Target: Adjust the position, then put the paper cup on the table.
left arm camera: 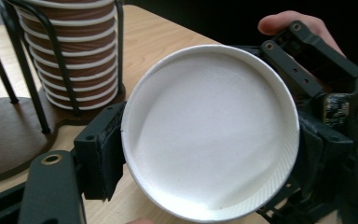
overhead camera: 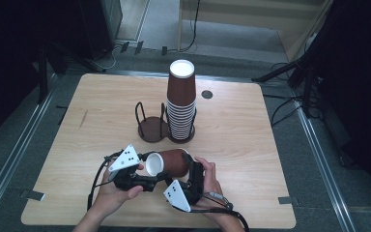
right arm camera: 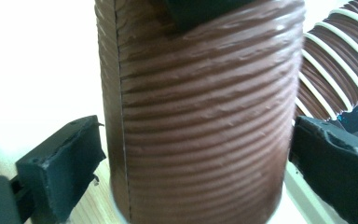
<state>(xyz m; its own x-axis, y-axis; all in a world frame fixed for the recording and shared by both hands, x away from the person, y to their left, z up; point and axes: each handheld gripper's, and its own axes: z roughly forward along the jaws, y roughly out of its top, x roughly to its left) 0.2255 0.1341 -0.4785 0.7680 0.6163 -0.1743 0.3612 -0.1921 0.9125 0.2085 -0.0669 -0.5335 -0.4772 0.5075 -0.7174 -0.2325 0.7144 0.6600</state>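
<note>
A brown ribbed paper cup point(overhead camera: 172, 162) lies on its side just above the table's front, its white round end point(left arm camera: 209, 140) facing my left gripper. My left gripper point(overhead camera: 153, 167) is shut on that end, with a pad on each side of the rim point(left arm camera: 103, 149). My right gripper point(overhead camera: 187, 168) comes in from the front and is shut on the cup's ribbed wall point(right arm camera: 200, 116), its pads point(right arm camera: 60, 168) against both sides. A hand holds each gripper.
A tall stack of upturned brown cups point(overhead camera: 181, 104) stands in the right ring of a black wire holder at the table's middle; the left ring point(overhead camera: 150, 130) has only its brown base. A small dark disc point(overhead camera: 206, 94) lies behind on the wooden table point(overhead camera: 251, 145).
</note>
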